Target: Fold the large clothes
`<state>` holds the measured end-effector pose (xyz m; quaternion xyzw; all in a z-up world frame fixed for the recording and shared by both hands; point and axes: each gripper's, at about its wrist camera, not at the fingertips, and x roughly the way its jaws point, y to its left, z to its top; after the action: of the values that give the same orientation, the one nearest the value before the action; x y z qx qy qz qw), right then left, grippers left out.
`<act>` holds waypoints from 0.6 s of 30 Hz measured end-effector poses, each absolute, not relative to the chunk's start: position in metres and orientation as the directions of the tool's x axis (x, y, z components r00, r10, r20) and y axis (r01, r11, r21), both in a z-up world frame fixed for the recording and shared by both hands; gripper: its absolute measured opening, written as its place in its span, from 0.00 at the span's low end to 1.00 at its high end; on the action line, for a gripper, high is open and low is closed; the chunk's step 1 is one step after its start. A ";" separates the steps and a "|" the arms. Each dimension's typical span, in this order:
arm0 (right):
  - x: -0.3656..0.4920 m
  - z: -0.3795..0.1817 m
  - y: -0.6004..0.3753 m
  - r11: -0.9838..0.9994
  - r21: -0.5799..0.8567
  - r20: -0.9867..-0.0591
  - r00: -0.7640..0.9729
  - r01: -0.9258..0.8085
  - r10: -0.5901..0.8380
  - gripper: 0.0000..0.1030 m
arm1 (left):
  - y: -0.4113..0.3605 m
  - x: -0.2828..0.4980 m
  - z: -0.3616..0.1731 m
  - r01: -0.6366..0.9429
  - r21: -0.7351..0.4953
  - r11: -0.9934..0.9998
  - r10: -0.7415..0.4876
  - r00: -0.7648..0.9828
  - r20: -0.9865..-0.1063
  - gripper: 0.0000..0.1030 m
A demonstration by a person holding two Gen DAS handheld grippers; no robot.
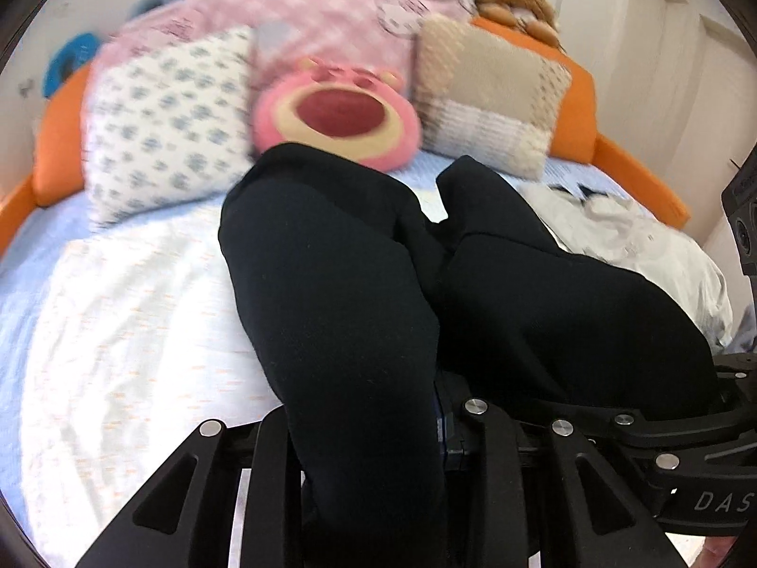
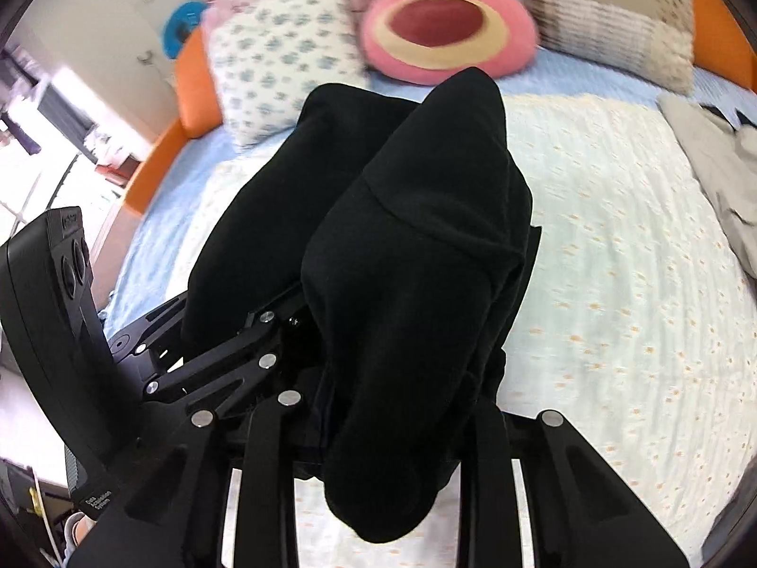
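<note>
Black garment [image 1: 340,284], a bulky dark fleece piece, hangs bunched from the left claw [image 1: 374,464] in the left wrist view, its cloth pinched between the narrowed jaws and draping forward over the bed [image 1: 118,293], in front of the pink bear cushion [image 1: 336,113]. A floral pillow [image 1: 170,123] sits to the left of that cushion, a beige knitted pillow [image 1: 492,90] to its right, and a pale crumpled garment [image 1: 629,236] lies further right, near the bed's edge. From the right wrist view, the right claw [image 2: 392,464] likewise grips a thick wad of the black garment [image 2: 416,260], which rises in two humps in front of the pink bear cushion [image 2: 444,33], above the light quilt [image 2: 615,260]; the left claw's linkage [image 2: 222,359] shows just beside it, low on the left. Judging by the heaped, unflattened cloth held clear of the bed at two points, folding looks barely begun: the piece has yet to be spread flat, and every fold appears still to be made. The pale garment near the bed's edge also looks unfolded.
</note>
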<state>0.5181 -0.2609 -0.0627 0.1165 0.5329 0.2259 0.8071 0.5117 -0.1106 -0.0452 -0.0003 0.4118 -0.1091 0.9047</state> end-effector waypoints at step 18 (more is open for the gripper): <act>0.456 -0.006 0.131 0.591 0.494 -0.705 0.104 -0.638 0.702 0.25 | 0.244 0.353 0.036 -0.240 0.215 0.947 0.322 0.742 -0.588 0.31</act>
<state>0.4560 0.1308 -0.0058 0.0322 0.4942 0.4512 0.7424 0.3533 0.2440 0.0360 0.0628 0.3259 0.1507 0.9312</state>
